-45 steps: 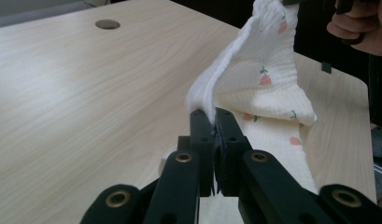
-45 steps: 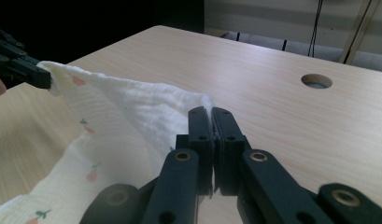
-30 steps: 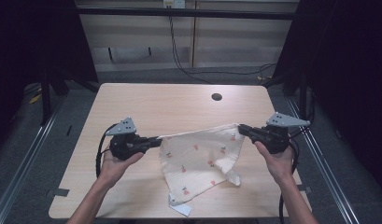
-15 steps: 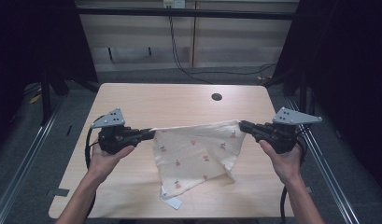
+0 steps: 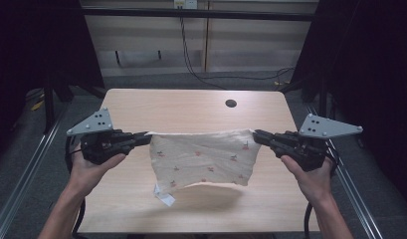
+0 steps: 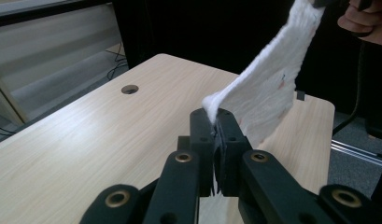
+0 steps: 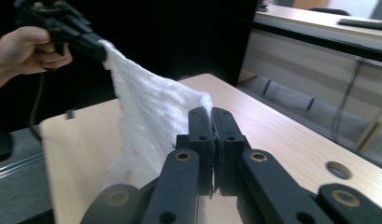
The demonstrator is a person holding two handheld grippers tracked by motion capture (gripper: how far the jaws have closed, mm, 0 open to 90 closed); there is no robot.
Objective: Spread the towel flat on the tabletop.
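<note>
The left claw (image 5: 147,137) and right claw (image 5: 256,136) each clamp a top corner of the printed cloth (image 5: 201,159), stretched above the tabletop (image 5: 191,107).

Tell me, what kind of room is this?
Probably a lab or recording room, not a home. A plain wooden table with a cable hole stands between dark curtains and metal rails, and loose cables trail across the floor behind.

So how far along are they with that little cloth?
Done: the left gripper and right gripper are each shut on a top corner of the cloth. In hand: it hangs stretched between them above the table. Left, probably: laying it flat or folding it.
</note>
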